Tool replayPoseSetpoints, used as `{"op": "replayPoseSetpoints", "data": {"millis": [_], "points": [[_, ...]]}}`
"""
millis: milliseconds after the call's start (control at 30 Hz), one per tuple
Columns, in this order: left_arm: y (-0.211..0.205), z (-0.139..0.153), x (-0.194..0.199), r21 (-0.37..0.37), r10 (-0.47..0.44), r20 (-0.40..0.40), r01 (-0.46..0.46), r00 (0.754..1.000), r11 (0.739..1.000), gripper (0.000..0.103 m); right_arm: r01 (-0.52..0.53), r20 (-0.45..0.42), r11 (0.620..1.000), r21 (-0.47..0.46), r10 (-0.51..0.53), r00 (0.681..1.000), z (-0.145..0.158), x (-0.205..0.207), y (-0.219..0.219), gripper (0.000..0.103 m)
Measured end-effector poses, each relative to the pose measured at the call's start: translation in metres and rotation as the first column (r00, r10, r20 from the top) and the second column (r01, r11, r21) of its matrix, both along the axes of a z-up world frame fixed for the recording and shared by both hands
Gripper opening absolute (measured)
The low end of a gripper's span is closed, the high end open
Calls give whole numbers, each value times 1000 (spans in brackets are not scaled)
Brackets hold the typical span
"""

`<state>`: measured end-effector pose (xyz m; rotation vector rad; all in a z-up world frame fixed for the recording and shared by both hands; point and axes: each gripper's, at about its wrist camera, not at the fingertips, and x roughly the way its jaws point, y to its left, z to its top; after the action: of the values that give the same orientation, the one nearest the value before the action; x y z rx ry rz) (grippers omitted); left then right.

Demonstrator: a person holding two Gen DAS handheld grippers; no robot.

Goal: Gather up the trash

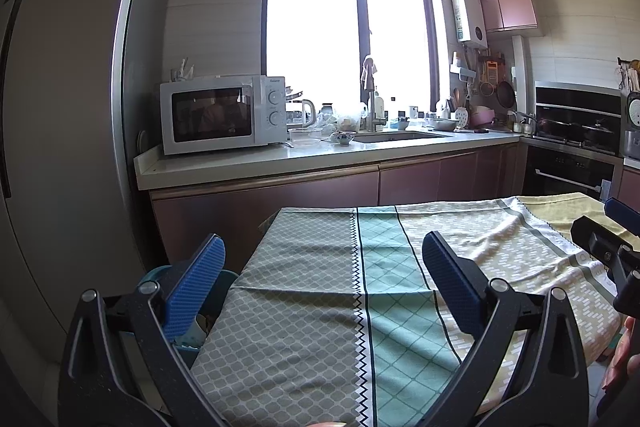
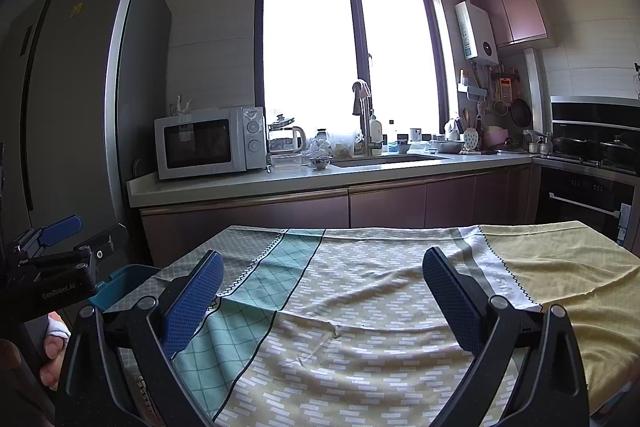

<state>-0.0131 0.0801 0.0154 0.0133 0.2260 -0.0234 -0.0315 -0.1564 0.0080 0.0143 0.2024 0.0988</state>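
A table under a patterned cloth [image 1: 304,307] [image 2: 360,307] fills the lower part of both views; I see no loose trash on it. A teal bin [image 1: 188,339] [image 2: 124,283] stands beside the table's left edge, with pale scraps inside in the left wrist view. My left gripper [image 1: 324,291] is open over the cloth's left part, its left finger above the bin. My right gripper [image 2: 324,303] is open over the cloth's middle, nothing between its blue pads [image 2: 452,307]. Each gripper shows at the other view's edge: right gripper [image 1: 604,247], left gripper [image 2: 56,251].
A kitchen counter [image 1: 280,159] runs behind the table with a white microwave [image 1: 220,115], a kettle, bowls and a sink [image 1: 400,137]. A tall grey fridge [image 1: 60,107] stands left. An oven and hob [image 1: 572,147] are at the right. A hand [image 2: 52,355] holds the left gripper.
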Motion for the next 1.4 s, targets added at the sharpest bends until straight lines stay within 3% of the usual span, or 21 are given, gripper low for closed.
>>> {"op": "replayPoseSetpoints", "data": {"millis": [1400], "points": [[1, -3, 0, 1, 3, -3, -3, 1000, 1000, 97, 9, 2, 1000, 0, -9, 1000, -1, -1, 3, 96]]}}
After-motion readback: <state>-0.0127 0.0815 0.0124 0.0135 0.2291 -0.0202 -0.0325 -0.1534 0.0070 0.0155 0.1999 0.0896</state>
